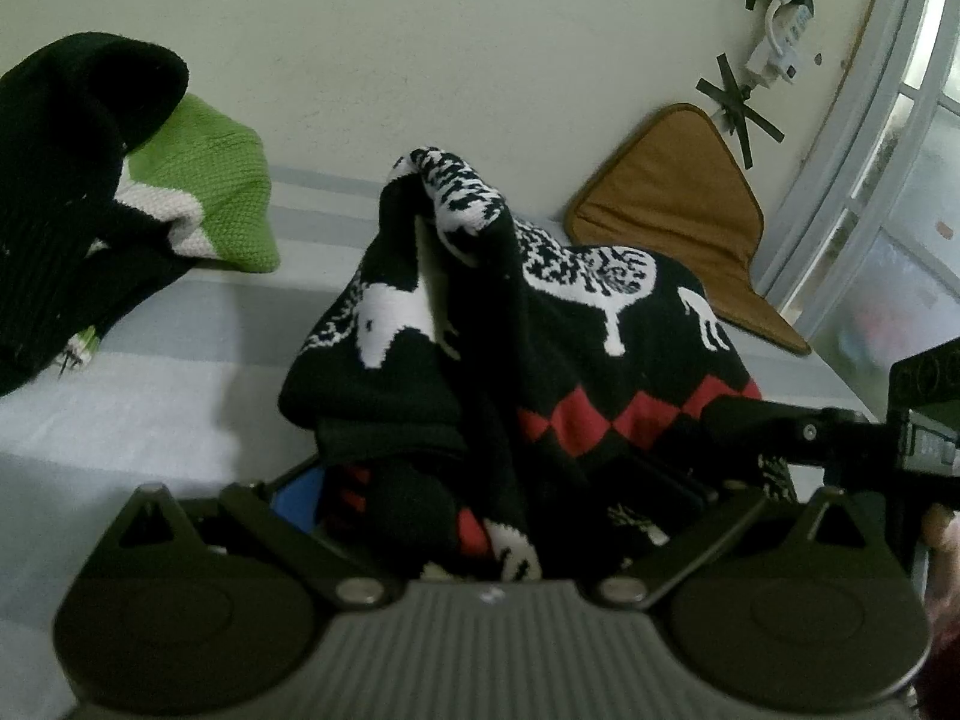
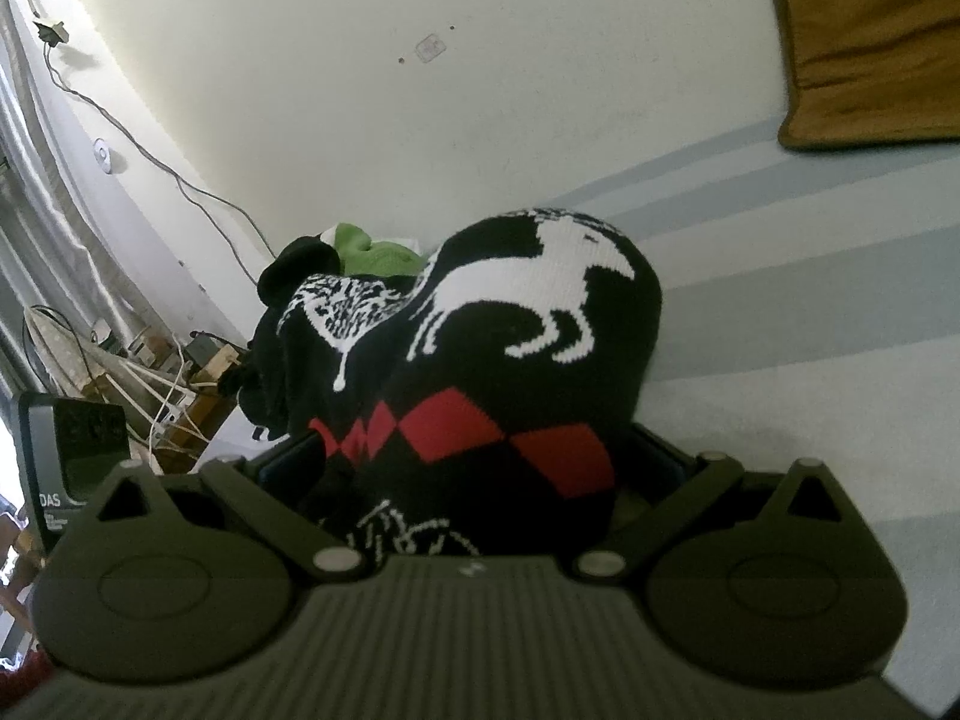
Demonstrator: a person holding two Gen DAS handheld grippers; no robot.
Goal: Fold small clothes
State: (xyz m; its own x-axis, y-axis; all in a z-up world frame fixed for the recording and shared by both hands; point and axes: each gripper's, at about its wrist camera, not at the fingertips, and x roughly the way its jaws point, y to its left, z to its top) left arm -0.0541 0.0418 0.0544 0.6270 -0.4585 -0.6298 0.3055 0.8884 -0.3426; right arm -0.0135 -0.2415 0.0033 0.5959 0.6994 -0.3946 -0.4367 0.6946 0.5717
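Note:
A small black knit sweater [image 1: 540, 348] with white animal figures and red diamonds is bunched up on the pale striped bed sheet [image 1: 168, 396]. My left gripper [image 1: 498, 516] is buried in its near edge, and cloth hides the fingertips. The sweater also fills the right wrist view [image 2: 510, 360]. My right gripper [image 2: 474, 480] holds its hem with the red diamonds, fingertips hidden by the cloth. The right gripper's body shows at the right edge of the left wrist view [image 1: 840, 438].
A black, green and white knit garment [image 1: 120, 204] lies heaped at the left, also seen behind the sweater [image 2: 360, 252]. A brown cushion [image 1: 678, 210] leans on the wall at the right. Cables and boxes [image 2: 156, 384] sit beyond the bed's left edge.

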